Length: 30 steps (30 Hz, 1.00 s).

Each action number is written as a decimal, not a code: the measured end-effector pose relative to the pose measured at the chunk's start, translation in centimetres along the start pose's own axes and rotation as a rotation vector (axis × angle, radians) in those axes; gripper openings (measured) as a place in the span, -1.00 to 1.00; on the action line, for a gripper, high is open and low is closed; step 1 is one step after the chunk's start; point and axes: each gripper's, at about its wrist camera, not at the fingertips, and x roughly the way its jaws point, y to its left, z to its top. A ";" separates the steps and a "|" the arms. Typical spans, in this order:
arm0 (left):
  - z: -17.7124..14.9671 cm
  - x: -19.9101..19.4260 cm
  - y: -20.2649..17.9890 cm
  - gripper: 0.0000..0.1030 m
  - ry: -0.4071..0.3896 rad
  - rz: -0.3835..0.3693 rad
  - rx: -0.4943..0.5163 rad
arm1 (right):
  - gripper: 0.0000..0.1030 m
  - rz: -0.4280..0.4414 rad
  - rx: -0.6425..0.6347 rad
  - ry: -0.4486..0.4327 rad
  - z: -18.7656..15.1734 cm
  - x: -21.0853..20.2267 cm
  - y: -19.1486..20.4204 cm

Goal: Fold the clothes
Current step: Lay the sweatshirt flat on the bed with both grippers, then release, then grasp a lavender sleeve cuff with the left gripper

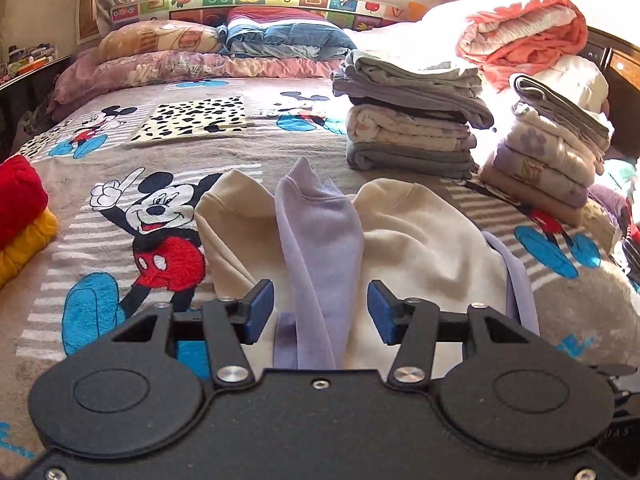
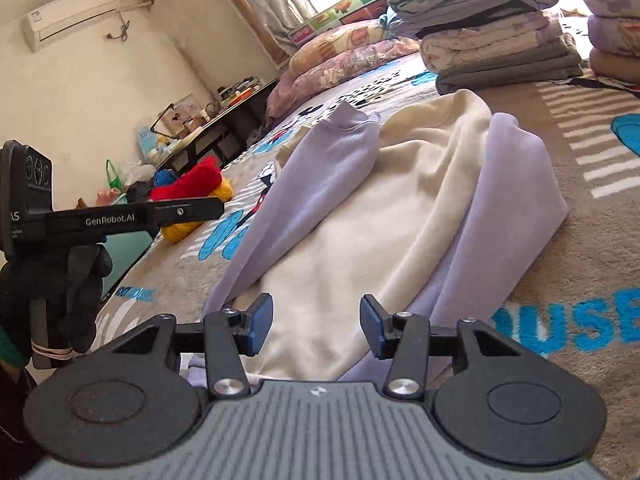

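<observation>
A cream sweatshirt point(image 1: 420, 240) with lilac sleeves lies flat on the Mickey Mouse blanket point(image 1: 120, 152). One lilac sleeve point(image 1: 320, 232) is folded lengthwise over its middle. My left gripper point(image 1: 320, 308) hovers open at the garment's near edge, and the sleeve runs under the gap untouched by the blue pads point(image 1: 260, 308). In the right wrist view the sweatshirt point(image 2: 380, 220) shows both lilac sleeves point(image 2: 512, 200) laid inward. My right gripper point(image 2: 316, 326) is open just above the cream cloth, holding nothing. A gloved hand point(image 2: 76, 280) holds the left gripper's handle at that view's left edge.
Two stacks of folded clothes point(image 1: 412, 120) point(image 1: 552, 148) stand on the bed beyond the sweatshirt to the right. Red and yellow folded items point(image 1: 20, 208) lie at the left edge. Pillows point(image 1: 180, 56) and a coral blanket point(image 1: 528, 36) fill the head end. A cluttered dark side table point(image 2: 224, 120) stands beside the bed.
</observation>
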 end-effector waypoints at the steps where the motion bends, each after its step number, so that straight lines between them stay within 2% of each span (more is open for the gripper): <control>1: 0.7 0.8 0.2 -0.01 -0.001 0.015 -0.018 | -0.02 -0.008 0.012 -0.005 0.1 0.2 -0.4; 7: 4.2 5.7 1.2 0.00 0.056 0.102 -0.068 | 0.13 -0.005 0.075 -0.033 0.6 1.5 -1.6; 9: 4.8 7.1 1.3 0.00 0.082 0.105 -0.053 | 0.29 0.000 0.092 -0.024 0.6 2.1 -1.9; 14: 6.3 10.1 0.9 0.00 0.108 0.121 0.005 | 0.35 0.003 0.105 0.005 0.4 3.6 -2.5; 17: 7.2 11.7 0.6 0.00 0.130 0.129 0.036 | 0.59 0.046 0.132 0.013 0.5 4.0 -2.9; 19: 7.5 12.6 0.4 -0.01 0.149 0.144 0.059 | 0.75 0.071 0.117 0.033 0.7 4.3 -2.7; 21: 7.9 13.4 0.3 -0.01 0.165 0.153 0.078 | 1.00 0.093 0.079 0.055 0.7 4.8 -2.2; 26: 8.5 14.6 -0.2 -0.03 0.192 0.163 0.129 | 1.00 0.064 -0.013 0.063 0.2 5.2 -0.9; 29: 8.7 15.3 -0.7 -0.14 0.211 0.171 0.162 | 1.00 0.061 -0.019 0.053 0.2 5.3 -0.8; 30: 8.7 15.6 -0.8 -0.41 0.219 0.175 0.174 | 1.00 0.059 -0.022 0.050 0.1 5.4 -0.8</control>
